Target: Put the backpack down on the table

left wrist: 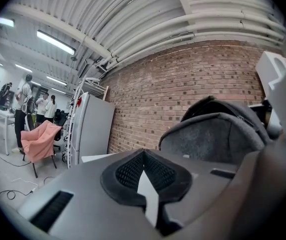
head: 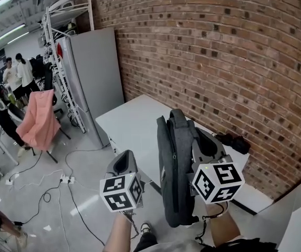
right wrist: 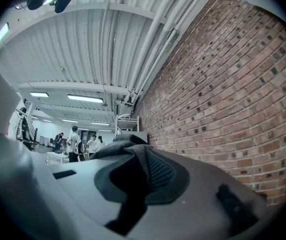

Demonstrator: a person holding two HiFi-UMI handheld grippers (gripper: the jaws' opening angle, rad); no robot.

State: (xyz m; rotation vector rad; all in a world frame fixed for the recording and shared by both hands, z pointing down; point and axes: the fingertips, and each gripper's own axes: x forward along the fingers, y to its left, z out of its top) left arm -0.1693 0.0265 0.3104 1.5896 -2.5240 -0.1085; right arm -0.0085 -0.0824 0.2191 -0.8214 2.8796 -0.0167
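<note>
My right hand-held gripper (head: 208, 140) is clamped on a fold of dark grey fabric at the top of the backpack (head: 174, 182). In the right gripper view the fabric (right wrist: 125, 146) rises from between the closed jaws of that hand-held gripper (right wrist: 143, 159). My left hand-held gripper (head: 125, 164) is just beside the bag. In its own view its jaws meet at the tips with nothing between them (left wrist: 143, 156), and the bag's rounded top (left wrist: 217, 134) fills the right of that picture.

From the head view the backpack hangs upright between the two hand-held grippers, in front of the near edge of the desk (head: 129, 122). It is slim and charcoal grey, with a zip line down its side. I cannot see inside it from any view.

Only the head view shows the white desk top, with a black bundle (head: 234, 142) at its far corner against the brick wall (head: 218, 51). Left of the desk stands a tall grey cabinet (head: 95, 72), which the left gripper view also shows (left wrist: 94, 129). Cables (head: 61, 193) trail over the floor, and further off are a pink chair (head: 37, 121) and some people (head: 19, 72).
</note>
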